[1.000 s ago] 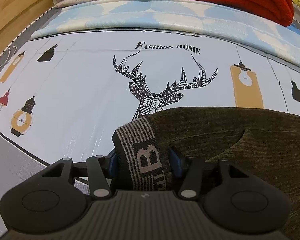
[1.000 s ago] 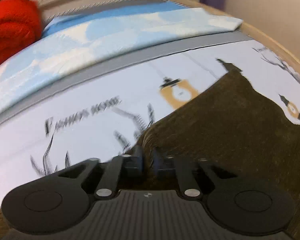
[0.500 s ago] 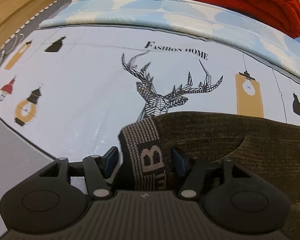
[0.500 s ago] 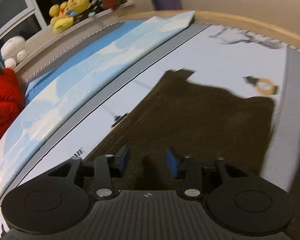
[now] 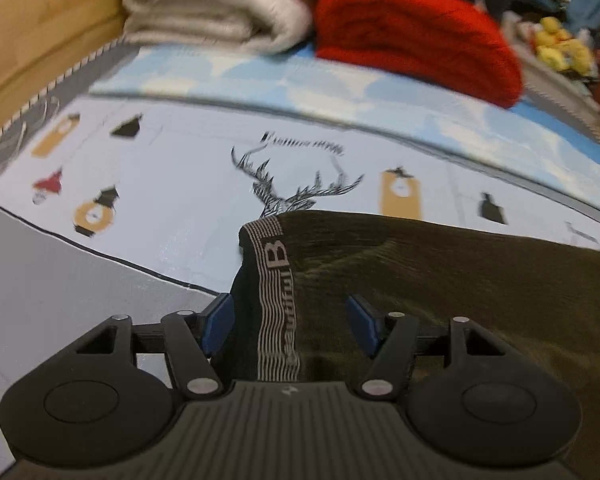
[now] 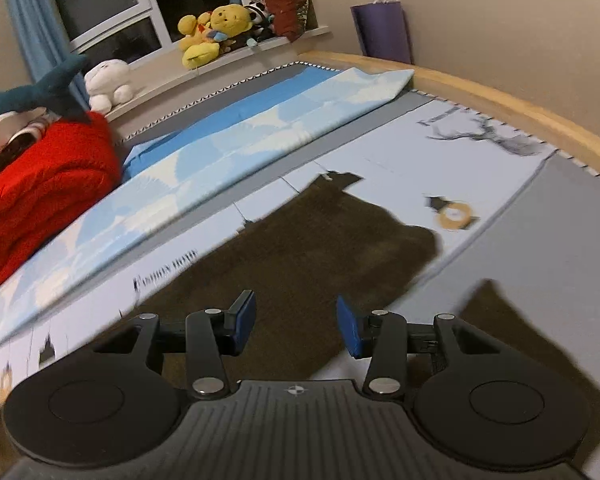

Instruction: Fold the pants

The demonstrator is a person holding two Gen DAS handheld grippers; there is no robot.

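Dark olive-brown pants (image 5: pixel 440 280) lie flat on a pale blue printed mat (image 5: pixel 172 208). Their striped waistband (image 5: pixel 276 280) with a large "B" runs between my left gripper's (image 5: pixel 288 322) blue pads; the jaws are open around it and stand apart from the cloth. In the right wrist view the pants (image 6: pixel 320 240) stretch away to the leg ends. My right gripper (image 6: pixel 296 326) is open and empty, raised above the cloth.
A folded white blanket (image 5: pixel 220 4) and a red blanket (image 5: pixel 412 28) lie at the back of the bed. Stuffed toys (image 6: pixel 216 28) sit on the window sill. A wooden bed rail (image 6: pixel 520 104) runs along the right edge.
Both grippers have opened and let go of the pants. Both have drawn up and back, so more of the pants and the room shows; the right one has also swung to the right.
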